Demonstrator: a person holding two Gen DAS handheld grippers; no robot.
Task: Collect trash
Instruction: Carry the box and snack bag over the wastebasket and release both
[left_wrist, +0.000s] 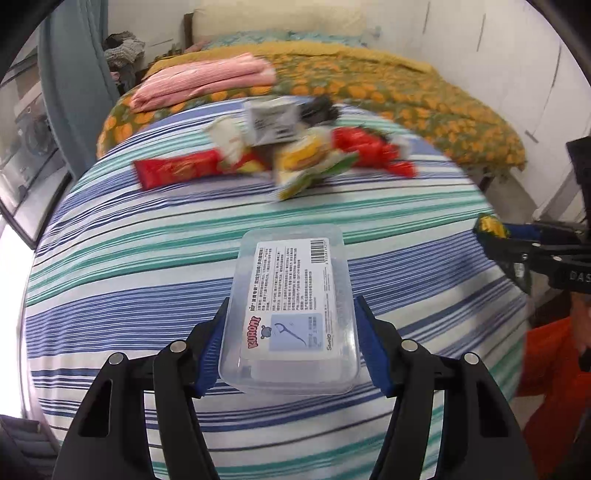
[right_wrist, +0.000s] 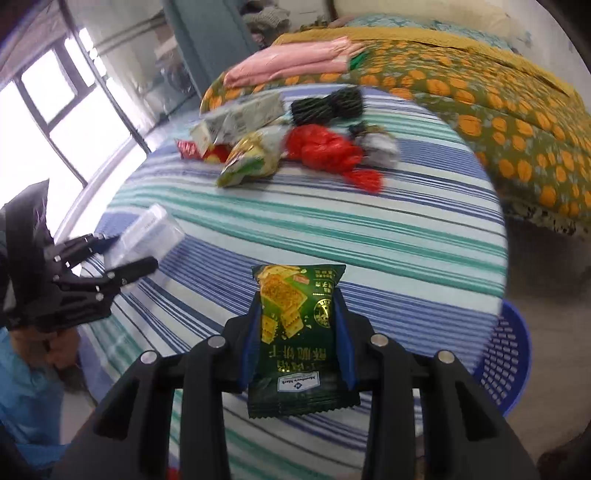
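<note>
My left gripper (left_wrist: 290, 332) is shut on a clear plastic floss-pick box (left_wrist: 291, 310) and holds it above the striped tablecloth (left_wrist: 147, 280). It also shows in the right wrist view (right_wrist: 122, 254) with the box (right_wrist: 147, 232). My right gripper (right_wrist: 297, 325) is shut on a green cracker packet (right_wrist: 299, 332), held above the table's near side; it shows at the right edge of the left wrist view (left_wrist: 495, 236). A heap of trash lies at the table's far side: a red wrapper (left_wrist: 177, 170), a yellow-green snack bag (right_wrist: 251, 158), a red plastic bag (right_wrist: 325, 151), a grey carton (right_wrist: 240, 118).
A blue mesh basket (right_wrist: 506, 354) stands on the floor right of the table. A bed with an orange-patterned cover (right_wrist: 498, 96) and folded pink cloth (right_wrist: 295, 59) lies behind the table. A window (right_wrist: 55, 103) is at the left.
</note>
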